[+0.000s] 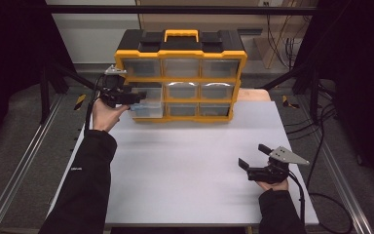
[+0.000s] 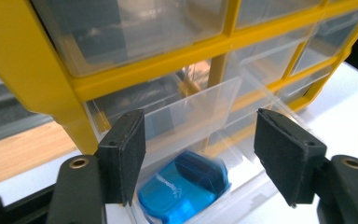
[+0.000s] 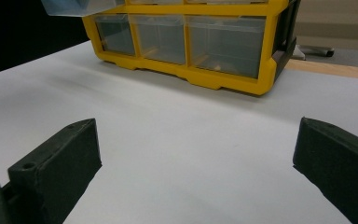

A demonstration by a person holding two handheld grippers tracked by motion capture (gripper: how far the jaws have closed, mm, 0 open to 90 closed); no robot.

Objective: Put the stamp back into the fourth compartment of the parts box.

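Note:
A yellow and black organiser cabinet (image 1: 180,73) with clear drawers stands at the back of the white table (image 1: 185,161). Its middle-left drawer (image 1: 147,109) is pulled out. In the left gripper view a blue plastic object (image 2: 182,189) lies inside that drawer (image 2: 200,107). My left gripper (image 1: 137,98) hangs open just above the drawer, and the blue object sits below and between its jaws (image 2: 200,158). My right gripper (image 1: 253,156) is open and holds nothing, low over the table's right front. Its view faces the cabinet (image 3: 223,81) across bare table.
The other drawers of the cabinet look shut. A wooden board (image 1: 253,94) shows behind the table's right rear corner. Metal rails (image 1: 24,156) run along both sides of the table, and cables (image 1: 321,146) hang at the right.

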